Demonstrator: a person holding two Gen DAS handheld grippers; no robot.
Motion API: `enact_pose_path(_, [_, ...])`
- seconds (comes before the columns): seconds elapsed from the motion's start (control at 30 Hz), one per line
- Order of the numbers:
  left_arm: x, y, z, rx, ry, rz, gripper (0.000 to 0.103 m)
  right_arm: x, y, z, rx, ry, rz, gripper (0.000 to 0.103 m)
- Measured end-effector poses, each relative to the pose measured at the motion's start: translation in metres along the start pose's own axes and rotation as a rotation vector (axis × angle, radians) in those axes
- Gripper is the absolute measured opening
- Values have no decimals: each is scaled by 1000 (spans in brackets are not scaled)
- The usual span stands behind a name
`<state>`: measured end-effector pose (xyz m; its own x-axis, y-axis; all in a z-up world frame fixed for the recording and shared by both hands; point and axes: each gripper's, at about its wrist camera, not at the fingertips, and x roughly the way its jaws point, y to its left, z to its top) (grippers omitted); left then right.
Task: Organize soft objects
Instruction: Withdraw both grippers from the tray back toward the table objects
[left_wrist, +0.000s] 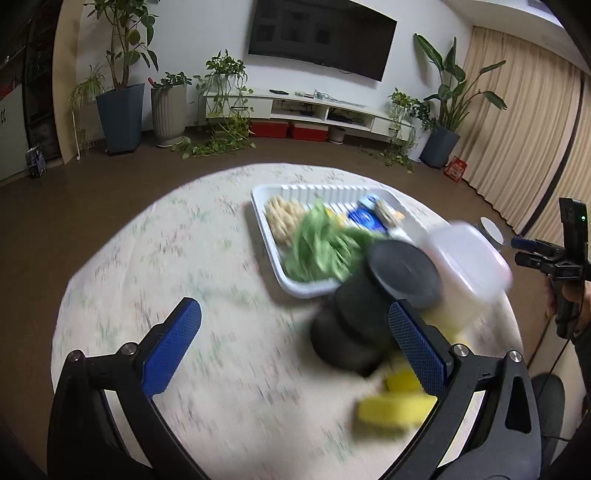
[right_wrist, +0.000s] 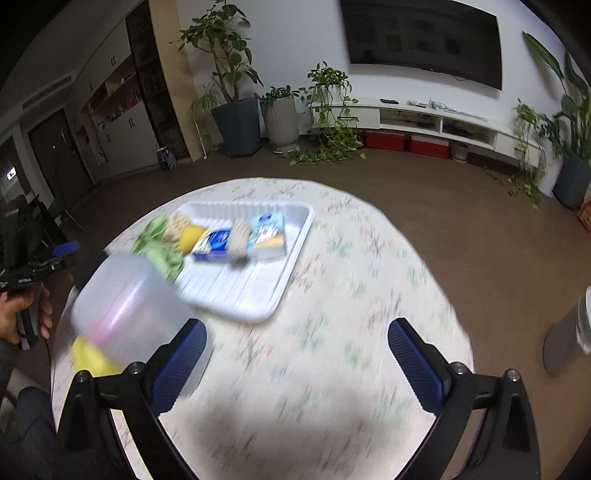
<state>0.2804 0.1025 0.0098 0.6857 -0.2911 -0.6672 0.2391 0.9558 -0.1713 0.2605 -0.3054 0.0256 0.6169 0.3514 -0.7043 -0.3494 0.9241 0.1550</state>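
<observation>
A white tray (left_wrist: 275, 254) on the round table holds a green leafy soft item (left_wrist: 317, 243), a beige knitted item (left_wrist: 282, 218), blue tissue packs (left_wrist: 365, 218) and a yellow item (right_wrist: 192, 236). The tray also shows in the right wrist view (right_wrist: 258, 295). Black round pads (left_wrist: 354, 332) lie stacked near my left gripper (left_wrist: 295, 343), which is open and empty. Yellow sponges (left_wrist: 391, 406) lie by its right finger. My right gripper (right_wrist: 295, 358) is open and empty over the tablecloth, and also shows in the left wrist view (left_wrist: 532, 251).
A translucent plastic container (left_wrist: 465, 269) stands right of the tray; it also shows in the right wrist view (right_wrist: 129, 310). The round table has a floral cloth (left_wrist: 166, 258). Potted plants, a TV console and curtains stand beyond. Both views are motion-blurred.
</observation>
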Motion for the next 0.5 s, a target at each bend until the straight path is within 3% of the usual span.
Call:
enact_pose_path(0.27, [-40, -43, -69, 4, 11, -35, 103, -45, 56, -73, 47, -12, 73, 101])
enact_pose_path(0.5, [-53, -88, -115, 20, 22, -83, 103, -54, 119, -123, 15, -24, 114, 101])
